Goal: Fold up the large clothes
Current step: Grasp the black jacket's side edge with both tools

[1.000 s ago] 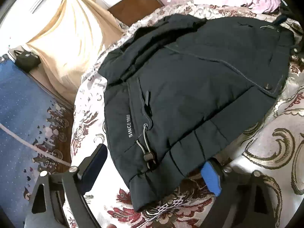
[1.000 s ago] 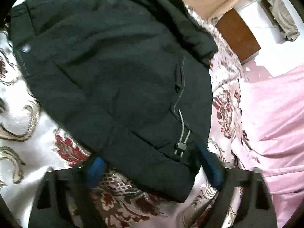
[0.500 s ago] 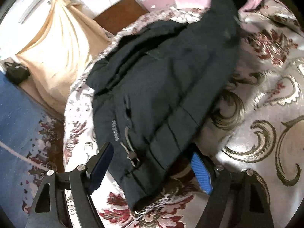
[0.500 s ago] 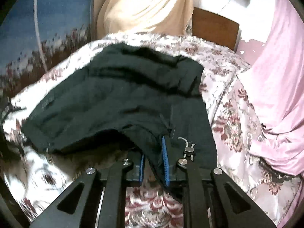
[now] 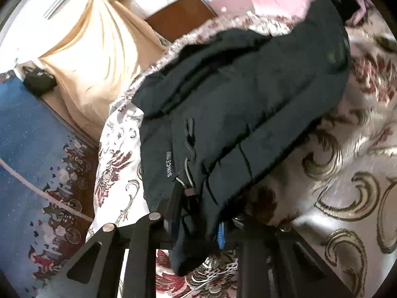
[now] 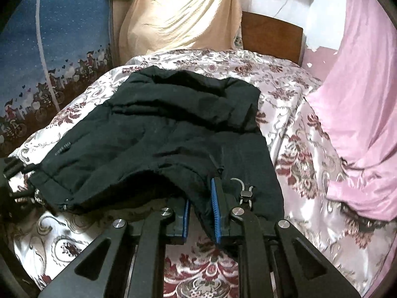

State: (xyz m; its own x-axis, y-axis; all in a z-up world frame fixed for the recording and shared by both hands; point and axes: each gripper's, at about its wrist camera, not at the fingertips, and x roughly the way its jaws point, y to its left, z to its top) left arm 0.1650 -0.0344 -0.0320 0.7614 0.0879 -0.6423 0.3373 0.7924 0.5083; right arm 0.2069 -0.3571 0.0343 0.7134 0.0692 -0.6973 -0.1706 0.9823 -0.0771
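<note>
A large dark padded jacket with "SINCE 1988" lettering lies on a floral satin bedspread. My left gripper is shut on the jacket's hem near the drawcord toggle. In the right wrist view the jacket is spread ahead, and my right gripper is shut on the other hem corner, lifting it slightly off the bedspread. A drawcord toggle hangs beside the right finger.
A pink sheet lies at the right of the bed. A cream cloth hangs behind the bed by a brown headboard. A blue patterned covering is on the left. The left gripper shows at the left edge.
Both grippers closed on the jacket's hem, the right first, then the left. The hem is lifted and the jacket bunches toward the far side of the bed.
</note>
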